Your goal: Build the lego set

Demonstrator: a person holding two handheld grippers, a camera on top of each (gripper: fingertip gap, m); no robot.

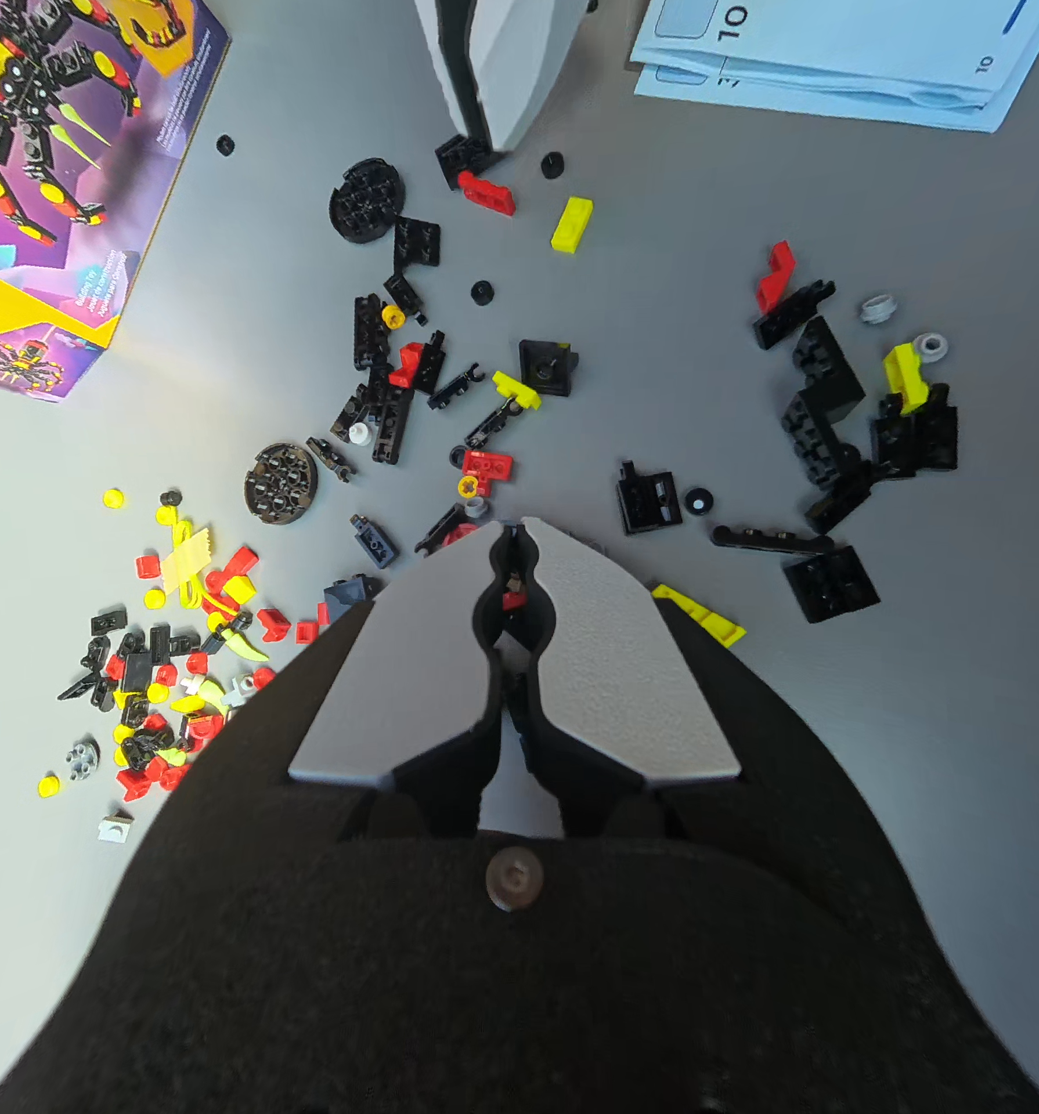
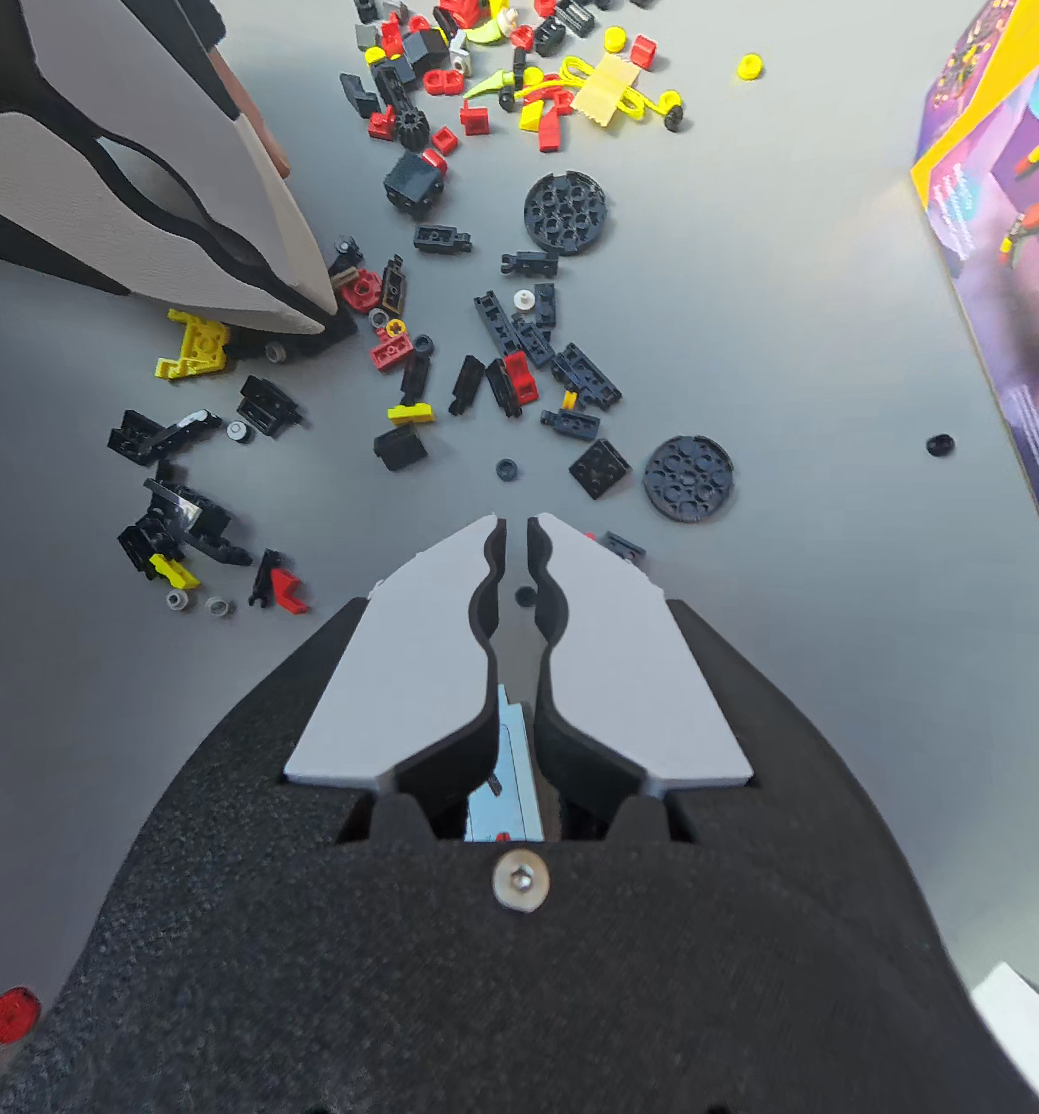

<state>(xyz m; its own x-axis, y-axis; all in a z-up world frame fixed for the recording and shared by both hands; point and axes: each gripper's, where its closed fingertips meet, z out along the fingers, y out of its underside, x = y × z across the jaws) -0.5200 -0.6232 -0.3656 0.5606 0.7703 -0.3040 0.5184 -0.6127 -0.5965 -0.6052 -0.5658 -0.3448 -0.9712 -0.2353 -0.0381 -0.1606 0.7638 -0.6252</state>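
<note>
place: desk or worktable, room type unclear | evidence: plain grey tabletop (image 1: pixel 746 783), toy box (image 1: pixel 53 181), instruction booklet (image 1: pixel 837 60)

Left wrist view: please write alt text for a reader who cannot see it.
The left tongs, tips closed together, point down at loose black, red and yellow plastic bricks scattered on a grey table. A purple and yellow cardboard box lies upper left, pale blue paper booklets upper right.

Both wrist cameras look steeply down, close above the grey table (image 1: pixel 746 181), each along its own fingers. They face roughly opposite ways. Both share the scattered lego pieces (image 1: pixel 384 374) and the set's box (image 1: pixel 53 181), at 10 o'clock in the left view, at 3 o'clock in the right.
</note>
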